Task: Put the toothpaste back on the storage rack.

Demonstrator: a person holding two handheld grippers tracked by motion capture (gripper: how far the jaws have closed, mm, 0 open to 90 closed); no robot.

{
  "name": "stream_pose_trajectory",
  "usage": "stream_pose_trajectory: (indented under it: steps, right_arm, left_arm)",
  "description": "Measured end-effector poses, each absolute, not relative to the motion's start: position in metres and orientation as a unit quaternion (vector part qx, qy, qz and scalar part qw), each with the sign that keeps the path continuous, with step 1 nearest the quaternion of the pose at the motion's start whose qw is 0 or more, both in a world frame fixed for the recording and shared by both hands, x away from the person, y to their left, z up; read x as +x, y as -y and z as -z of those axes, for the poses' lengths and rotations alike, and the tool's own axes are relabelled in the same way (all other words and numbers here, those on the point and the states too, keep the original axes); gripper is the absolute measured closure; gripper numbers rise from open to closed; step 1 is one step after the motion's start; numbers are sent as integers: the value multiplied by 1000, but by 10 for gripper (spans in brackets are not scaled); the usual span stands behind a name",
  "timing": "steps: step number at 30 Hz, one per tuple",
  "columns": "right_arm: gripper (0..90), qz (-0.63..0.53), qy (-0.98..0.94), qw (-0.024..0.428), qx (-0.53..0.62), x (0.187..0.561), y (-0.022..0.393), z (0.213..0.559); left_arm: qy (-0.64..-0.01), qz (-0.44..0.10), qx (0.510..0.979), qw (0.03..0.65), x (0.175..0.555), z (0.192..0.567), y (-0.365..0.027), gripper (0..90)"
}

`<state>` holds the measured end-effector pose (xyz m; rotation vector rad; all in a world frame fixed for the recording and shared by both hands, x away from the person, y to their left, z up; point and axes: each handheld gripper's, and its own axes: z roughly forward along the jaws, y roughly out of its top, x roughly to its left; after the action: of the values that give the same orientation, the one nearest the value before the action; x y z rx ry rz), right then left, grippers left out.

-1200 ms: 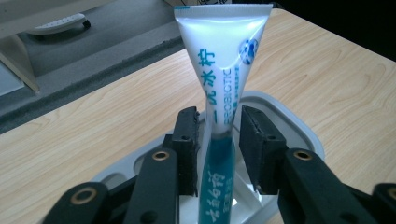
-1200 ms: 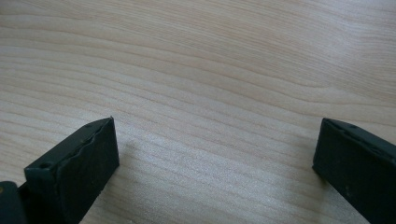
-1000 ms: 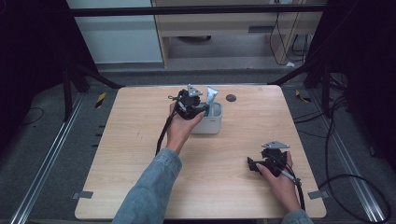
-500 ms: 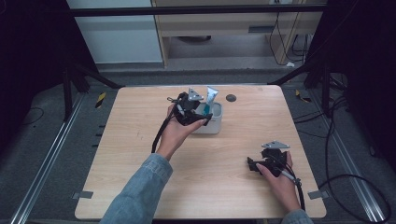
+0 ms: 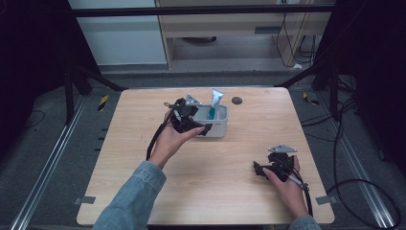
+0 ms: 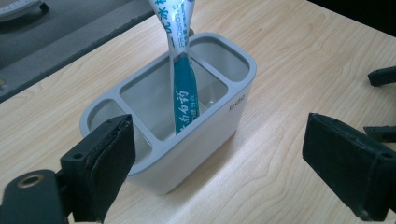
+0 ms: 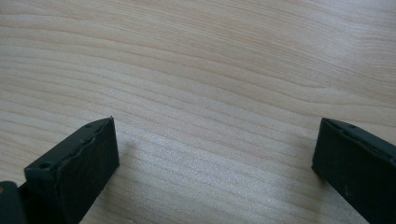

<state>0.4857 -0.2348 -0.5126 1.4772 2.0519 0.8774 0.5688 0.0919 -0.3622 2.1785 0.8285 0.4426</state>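
quick count of what's on the wooden table: one table, light wood grain.

two handheld grippers, the left gripper just left of centre in the high view and the right gripper at the lower right. each has two black jaws, so four jaws total, and each carries one grey three-cornered plate, so two plates.

one grey holder in the middle of the frame, with three compartments: two small end ones and one big middle one.

one toothpaste tube, teal and white, standing in that big middle compartment.

one small dark round disc near the table's top edge.

two hands, one denim sleeve at the bottom left.
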Motion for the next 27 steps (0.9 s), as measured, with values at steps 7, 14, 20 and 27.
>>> stream_pose_trajectory:
  steps: [7,14,20,27]
  right_arm:
    - [6,-319,-746,231,537,486,235,513]
    - [6,-319,-746,231,537,486,235,513]
    - [6,-319,-746,231,537,486,235,513]
    - [6,-319,-746,231,537,486,235,513]
  left_arm:
    - [-305,-167,859,377,560,364,-99,65]
    - [-293,-175,868,360,551,372,-116,38]
    - [-311,-172,865,355,551,380,-131,39]
    - [-325,-170,863,346,552,393,-149,39]
